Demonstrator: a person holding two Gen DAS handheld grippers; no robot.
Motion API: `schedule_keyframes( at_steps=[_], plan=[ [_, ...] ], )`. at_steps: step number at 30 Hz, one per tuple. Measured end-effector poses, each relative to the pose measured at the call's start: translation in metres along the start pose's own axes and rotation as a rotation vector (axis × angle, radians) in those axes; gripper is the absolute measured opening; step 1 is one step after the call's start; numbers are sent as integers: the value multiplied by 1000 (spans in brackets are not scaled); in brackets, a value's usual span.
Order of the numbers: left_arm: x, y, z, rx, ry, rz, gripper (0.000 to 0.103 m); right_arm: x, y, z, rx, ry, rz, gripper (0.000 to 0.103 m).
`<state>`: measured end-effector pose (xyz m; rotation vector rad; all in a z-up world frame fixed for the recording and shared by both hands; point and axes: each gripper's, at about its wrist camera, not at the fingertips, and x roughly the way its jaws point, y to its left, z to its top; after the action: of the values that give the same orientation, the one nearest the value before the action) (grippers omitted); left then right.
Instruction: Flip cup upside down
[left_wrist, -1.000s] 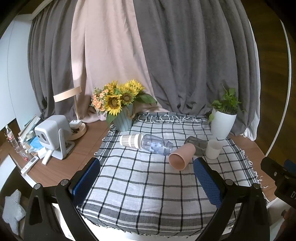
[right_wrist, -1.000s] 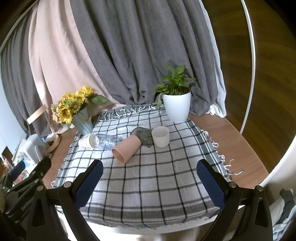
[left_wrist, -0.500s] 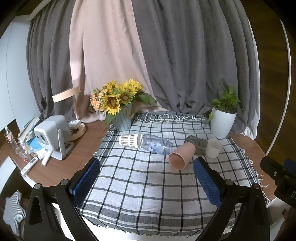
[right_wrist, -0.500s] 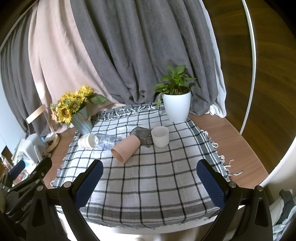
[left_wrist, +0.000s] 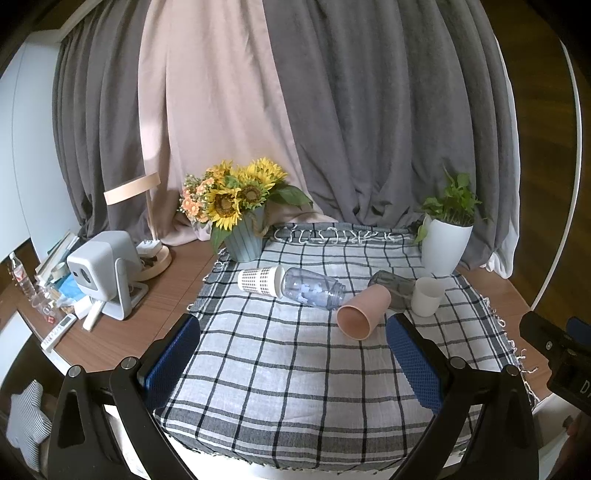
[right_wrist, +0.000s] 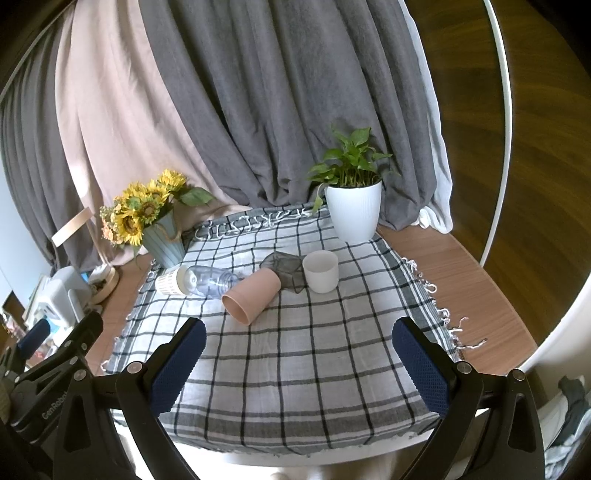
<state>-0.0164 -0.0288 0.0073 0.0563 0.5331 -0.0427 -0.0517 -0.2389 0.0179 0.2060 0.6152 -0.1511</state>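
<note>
Sideways, the pink cup (right_wrist: 252, 295) lies with mouth toward the cameras.

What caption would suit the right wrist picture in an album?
Open right gripper facing a checked cloth with a pink cup on its side and a white cup upright.

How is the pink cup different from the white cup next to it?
The pink cup lies on its side, mouth toward the camera; the white cup stands upright, mouth up. The pink cup looks taller and narrower, the white cup squatter. Both are plain, handleless, and rest on the checked cloth.
</note>
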Motion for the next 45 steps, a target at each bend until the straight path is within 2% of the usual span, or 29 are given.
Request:
schedule_keyframes(
  at_steps=[28, 38, 42, 45],
  plan=[
    [11, 0, 1, 4, 22, -17, 103, 12, 6, -6, 11, 8, -26, 101],
    [50, 0, 3, 65, 94, -77, 103, 43, 26, 4, 13, 77, -91, 101],
    [66, -11, -1, 81, 133, -57, 103, 57, 20, 3, 23, 88, -125, 101],
    [80, -20, -2, 57, 171, -51, 103, 72, 11, 7, 15, 117, -123, 101]
  ],
)
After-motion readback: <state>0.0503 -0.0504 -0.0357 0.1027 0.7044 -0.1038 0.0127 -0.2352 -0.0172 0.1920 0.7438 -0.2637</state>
